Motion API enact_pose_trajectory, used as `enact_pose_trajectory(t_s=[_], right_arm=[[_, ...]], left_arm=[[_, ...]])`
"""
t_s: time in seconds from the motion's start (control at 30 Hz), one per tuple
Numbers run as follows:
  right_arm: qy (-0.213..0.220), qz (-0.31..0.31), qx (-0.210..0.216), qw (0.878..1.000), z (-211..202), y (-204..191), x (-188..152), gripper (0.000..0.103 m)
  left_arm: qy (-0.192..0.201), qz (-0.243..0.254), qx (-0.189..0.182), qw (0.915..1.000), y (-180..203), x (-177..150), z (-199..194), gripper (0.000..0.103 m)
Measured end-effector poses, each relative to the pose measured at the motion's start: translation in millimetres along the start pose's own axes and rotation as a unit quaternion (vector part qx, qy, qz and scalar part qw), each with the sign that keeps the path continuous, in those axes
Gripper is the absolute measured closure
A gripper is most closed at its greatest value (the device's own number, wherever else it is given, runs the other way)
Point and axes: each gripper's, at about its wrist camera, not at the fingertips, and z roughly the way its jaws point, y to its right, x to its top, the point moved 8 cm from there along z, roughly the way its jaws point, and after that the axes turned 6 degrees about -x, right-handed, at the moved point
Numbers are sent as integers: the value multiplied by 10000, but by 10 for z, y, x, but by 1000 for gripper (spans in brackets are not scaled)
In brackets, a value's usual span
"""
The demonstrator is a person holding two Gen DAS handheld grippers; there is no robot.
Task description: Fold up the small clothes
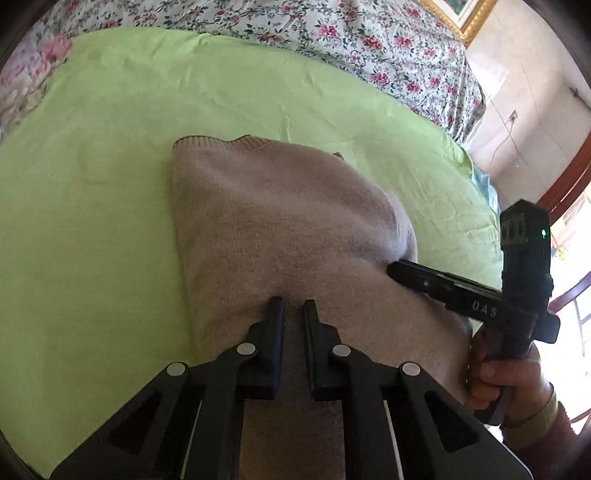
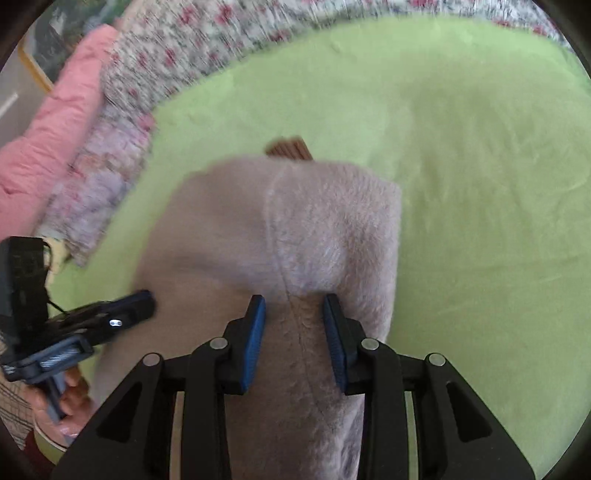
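A pale pink fuzzy sweater (image 1: 277, 221) (image 2: 314, 229) lies on a light green sheet (image 1: 110, 184) (image 2: 480, 184), its ribbed edge (image 1: 251, 142) at the far end. My left gripper (image 1: 293, 306) is shut on a fold of the sweater near its closer end. In the right wrist view the left gripper (image 2: 147, 299) comes in from the left, touching the fabric. My right gripper (image 2: 294, 301) has its blue pads pressed on a thick bunched fold along a seam. In the left wrist view the right gripper (image 1: 395, 267) is at the sweater's right side. The sweater's near part is lifted.
A floral quilt (image 1: 369, 37) (image 2: 166, 55) is heaped along the far edge of the sheet, and a pink quilt (image 2: 55, 129) lies beyond it. A person's hand (image 1: 509, 373) holds the right gripper's handle. A gilt picture frame (image 1: 469, 18) hangs on the wall.
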Motion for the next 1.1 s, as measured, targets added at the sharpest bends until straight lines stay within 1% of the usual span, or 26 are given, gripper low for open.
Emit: enact_pose_trajectory(t_s=[0.13,0.27,0.37,0.4,0.47,0.53,0.6,0.67,0.73,0.8,0.87,0.93,1.0,1.1], right_arm=[[49,17,52,10000,-65,-9,-6,71],[142,115,184,9997,-350,-47,-79,69],[320,-3,297,9990,-645,-149,-220,69],[362,-73,379,9986,-740,-199,-289,68],[403,-193,445,9980,-874,-258,-441,68],[331,-252,376,9984,-928,-271,-606,68],[237,-309,272,9989,-936,-232,-796,68],[101,-341,-28,9994,-882,-147,-952,68],[-42,-370,-261,9990,-797,-35,-1096,69],[68,-346,-262,9990,-782,24,-1149,69],[95,-265,-218,9994,-790,48,-1142,69],[157,-217,-212,9994,-881,23,-1126,69],[265,-326,-205,9989,-963,-41,-1142,68],[68,-578,-447,9973,-838,-29,-1272,68]], left_arm=[[51,225,97,9997,53,-50,-49,93],[187,494,162,9985,212,-140,-307,93],[389,603,-98,9974,382,-289,-590,94],[430,636,-344,9965,473,-391,-695,94],[440,689,-585,9949,592,-552,-792,93],[325,694,-499,9958,596,-734,-789,92],[108,552,-316,9979,456,-936,-685,93],[-43,298,-376,9988,361,-1075,-596,93],[-54,239,-418,9988,298,-1182,-558,94],[-18,236,-436,9988,292,-1236,-555,94],[-4,246,-371,9990,307,-1249,-593,94],[38,262,-302,9992,318,-1253,-640,93],[28,205,-316,9993,293,-1276,-610,93],[0,63,-363,9993,271,-1295,-561,94]])
